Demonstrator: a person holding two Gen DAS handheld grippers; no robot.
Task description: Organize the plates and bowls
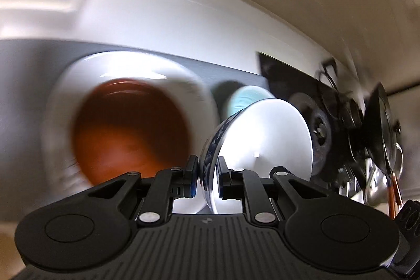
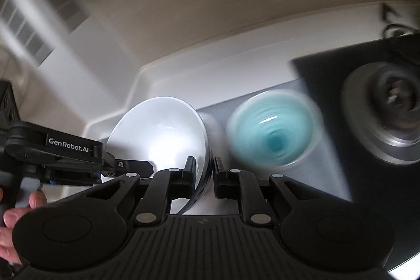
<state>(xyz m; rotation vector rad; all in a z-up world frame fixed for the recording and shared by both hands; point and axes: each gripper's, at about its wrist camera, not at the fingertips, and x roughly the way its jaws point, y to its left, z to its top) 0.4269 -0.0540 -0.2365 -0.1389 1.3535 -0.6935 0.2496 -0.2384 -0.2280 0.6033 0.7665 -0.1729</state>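
Both grippers hold the same white bowl with a blue patterned outside (image 1: 262,138), each by its rim on opposite sides. My left gripper (image 1: 207,175) is shut on the rim. In the right wrist view the bowl (image 2: 162,133) is clamped by my right gripper (image 2: 204,175), with the left gripper (image 2: 126,167) at its far left edge. A brown bowl (image 1: 131,127) sits in a white plate (image 1: 68,85) on the left. A teal bowl (image 2: 273,133) stands on the grey mat (image 2: 323,164), blurred.
A black stove top with a burner (image 2: 388,117) lies to the right. Pans and a kettle (image 1: 380,122) stand at the far right. A white counter (image 1: 162,15) and beige wall run behind. The person's hand (image 2: 15,211) grips the left handle.
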